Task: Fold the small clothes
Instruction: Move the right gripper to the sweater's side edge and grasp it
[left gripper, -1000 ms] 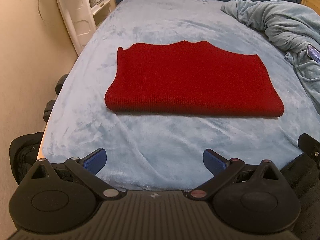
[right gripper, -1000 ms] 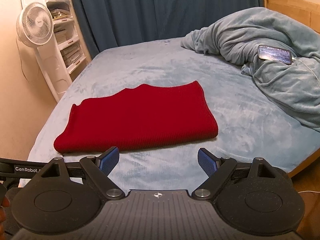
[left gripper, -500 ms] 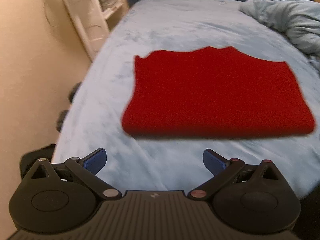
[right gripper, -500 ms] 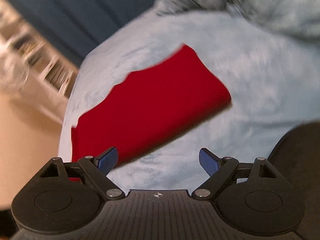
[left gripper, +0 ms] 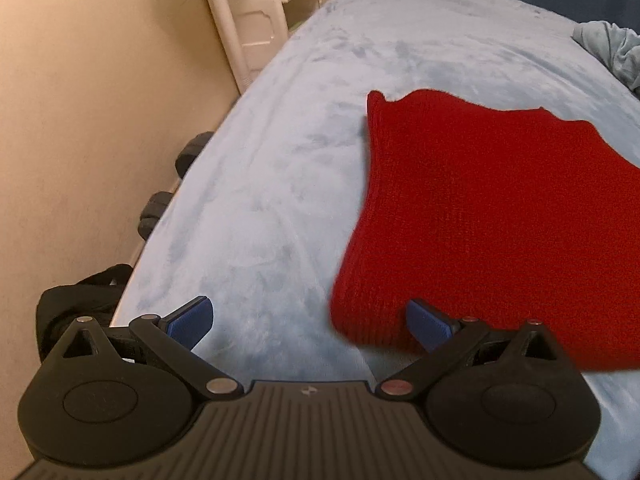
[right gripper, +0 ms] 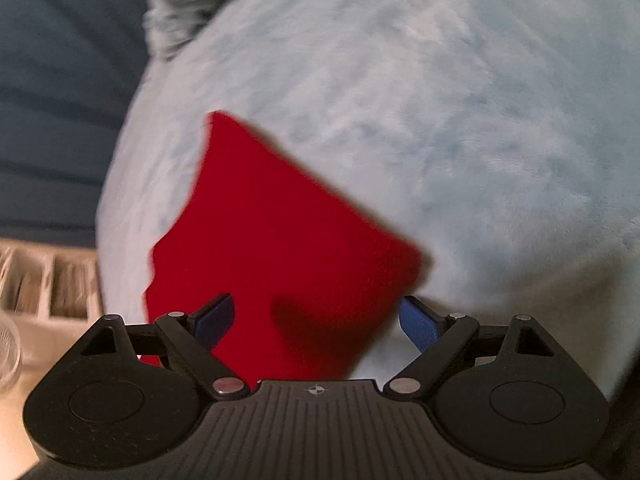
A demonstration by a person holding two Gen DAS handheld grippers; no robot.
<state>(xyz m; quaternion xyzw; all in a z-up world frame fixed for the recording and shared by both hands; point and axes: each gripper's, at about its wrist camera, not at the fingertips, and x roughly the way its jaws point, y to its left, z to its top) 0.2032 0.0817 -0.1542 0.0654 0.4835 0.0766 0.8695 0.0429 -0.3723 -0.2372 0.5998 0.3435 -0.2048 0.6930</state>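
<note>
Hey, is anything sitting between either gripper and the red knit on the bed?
Nothing visible. The left gripper hangs open by the near left corner of the red knit, with only bare blue bed cover beneath. The right gripper is open over the knit's other near corner, nothing between.

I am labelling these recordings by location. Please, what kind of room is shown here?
Most likely a bedroom in a home. A red knitted garment lies on a bed covered with a pale blue fleece blanket; a white shelf unit stands against the wall, and a dark blue curtain hangs behind the bed.
</note>
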